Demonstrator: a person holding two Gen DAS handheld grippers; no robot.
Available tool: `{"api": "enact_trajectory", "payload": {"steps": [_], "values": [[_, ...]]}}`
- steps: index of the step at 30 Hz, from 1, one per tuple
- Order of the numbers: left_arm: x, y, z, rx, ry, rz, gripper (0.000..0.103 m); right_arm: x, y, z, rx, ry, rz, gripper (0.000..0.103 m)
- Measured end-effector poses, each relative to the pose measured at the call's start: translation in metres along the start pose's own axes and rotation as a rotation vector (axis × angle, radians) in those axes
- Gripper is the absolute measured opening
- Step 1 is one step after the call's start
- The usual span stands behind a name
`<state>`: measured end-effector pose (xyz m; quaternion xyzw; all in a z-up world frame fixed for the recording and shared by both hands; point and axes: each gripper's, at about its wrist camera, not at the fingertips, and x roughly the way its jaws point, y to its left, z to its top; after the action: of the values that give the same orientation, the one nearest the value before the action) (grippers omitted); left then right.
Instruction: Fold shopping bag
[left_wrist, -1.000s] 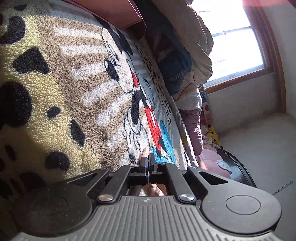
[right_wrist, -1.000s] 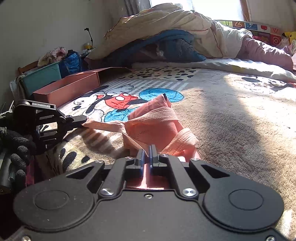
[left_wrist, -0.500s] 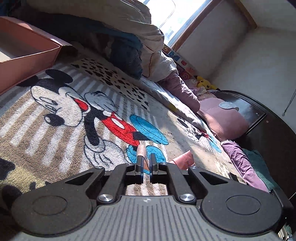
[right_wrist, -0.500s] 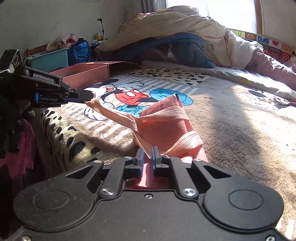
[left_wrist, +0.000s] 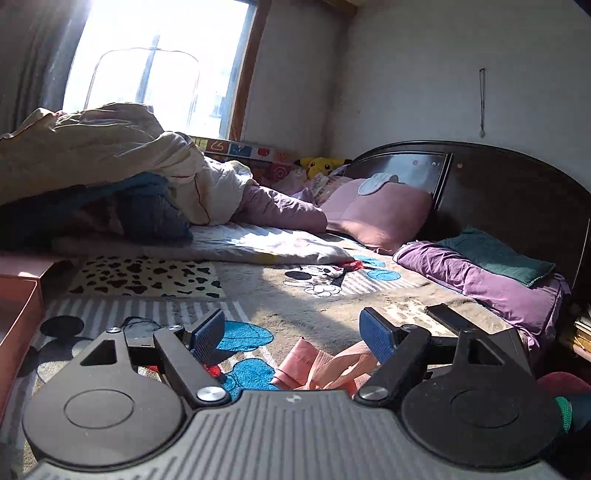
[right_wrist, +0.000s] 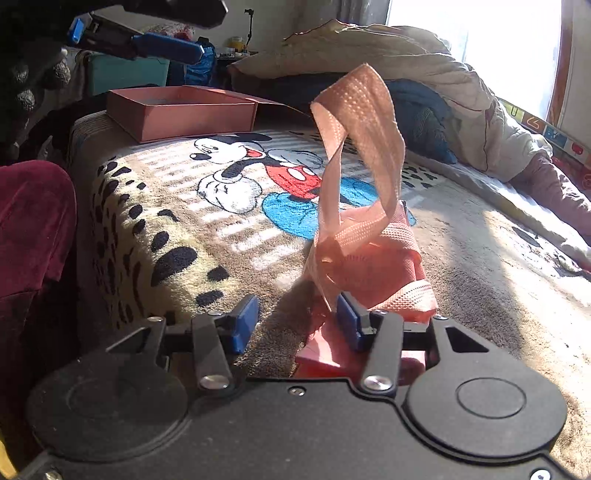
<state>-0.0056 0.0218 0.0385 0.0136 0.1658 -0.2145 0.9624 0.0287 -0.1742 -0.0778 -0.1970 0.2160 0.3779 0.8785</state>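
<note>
Ahead of the left gripper (left_wrist: 291, 334), in the left wrist view, the crumpled salmon-pink fabric shopping bag (left_wrist: 319, 367) lies on the beige plush Mickey Mouse blanket (left_wrist: 280, 295). The jaws are spread wide and hold nothing; the bag sits low between them, nearer the right-hand blue pad (left_wrist: 376, 339), and whether it touches that pad cannot be told. Beyond, a heap of cream and blue quilts (left_wrist: 110, 177) fills the far left, and a pink pillow (left_wrist: 380, 210) leans on the dark wooden headboard (left_wrist: 517, 195).

Over in the right wrist view, the right gripper (right_wrist: 295, 323) is also released, its jaws apart. The bag (right_wrist: 373, 266) lies on the blanket (right_wrist: 184, 229), just ahead of the right-hand pad (right_wrist: 349, 321) and partly under that finger. One woven handle (right_wrist: 362, 136) stands up in a tall loop above the bundle. An open pink cardboard box (right_wrist: 181, 110) rests at the far left of the bed, well apart from the bag. The left gripper (right_wrist: 147, 42) shows at the upper left, clear of the bag.
</note>
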Motion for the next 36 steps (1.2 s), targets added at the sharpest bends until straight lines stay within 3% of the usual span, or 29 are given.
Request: {"api": "enact_trajectory", "payload": {"steps": [2, 4, 5, 6, 7, 8, 9, 12, 14, 20, 25, 30, 33, 36], "values": [[0.031, -0.015, 0.000, 0.058, 0.063, -0.003, 0.080, -0.001, 0.002, -0.001, -0.014, -0.003, -0.005, 0.049], [0.063, -0.007, -0.012, -0.042, 0.125, -0.044, 0.073, -0.001, 0.003, -0.001, -0.024, -0.008, -0.006, 0.048], [0.074, -0.007, -0.020, -0.030, 0.140, -0.028, 0.069, -0.002, 0.003, -0.002, -0.028, -0.010, -0.006, 0.048], [0.085, -0.008, -0.027, -0.015, 0.156, -0.013, 0.053, -0.002, 0.004, -0.002, -0.033, -0.012, -0.006, 0.048], [0.096, -0.011, -0.035, 0.037, 0.184, 0.007, 0.028, -0.003, 0.004, -0.002, -0.037, -0.014, -0.007, 0.048], [0.102, -0.010, -0.041, 0.041, 0.199, 0.010, 0.026, -0.003, 0.005, -0.002, -0.042, -0.016, -0.007, 0.048], [0.111, -0.006, -0.050, 0.005, 0.210, -0.007, 0.026, -0.004, 0.005, -0.003, -0.047, -0.019, -0.007, 0.048], [0.115, -0.005, -0.066, 0.037, 0.213, 0.004, 0.022, -0.005, 0.006, -0.004, -0.060, -0.025, -0.008, 0.048], [0.117, 0.002, -0.067, -0.002, 0.215, -0.011, 0.022, -0.007, 0.008, -0.004, -0.083, -0.029, -0.017, 0.049], [0.129, 0.020, -0.058, -0.131, 0.262, -0.072, 0.022, -0.013, 0.023, -0.010, -0.298, -0.018, -0.153, 0.056], [0.142, 0.033, -0.053, -0.199, 0.276, -0.122, 0.022, -0.011, 0.015, -0.010, -0.339, 0.005, -0.169, 0.056], [0.150, 0.054, -0.063, -0.429, 0.244, -0.202, 0.022, -0.004, -0.004, -0.007, -0.350, 0.043, -0.156, 0.056], [0.156, 0.061, -0.067, -0.489, 0.235, -0.240, 0.022, 0.001, -0.012, -0.005, -0.395, 0.072, -0.153, 0.045], [0.160, 0.065, -0.068, -0.508, 0.229, -0.259, 0.022, 0.007, -0.015, -0.007, -0.458, 0.086, -0.188, 0.044]]}}
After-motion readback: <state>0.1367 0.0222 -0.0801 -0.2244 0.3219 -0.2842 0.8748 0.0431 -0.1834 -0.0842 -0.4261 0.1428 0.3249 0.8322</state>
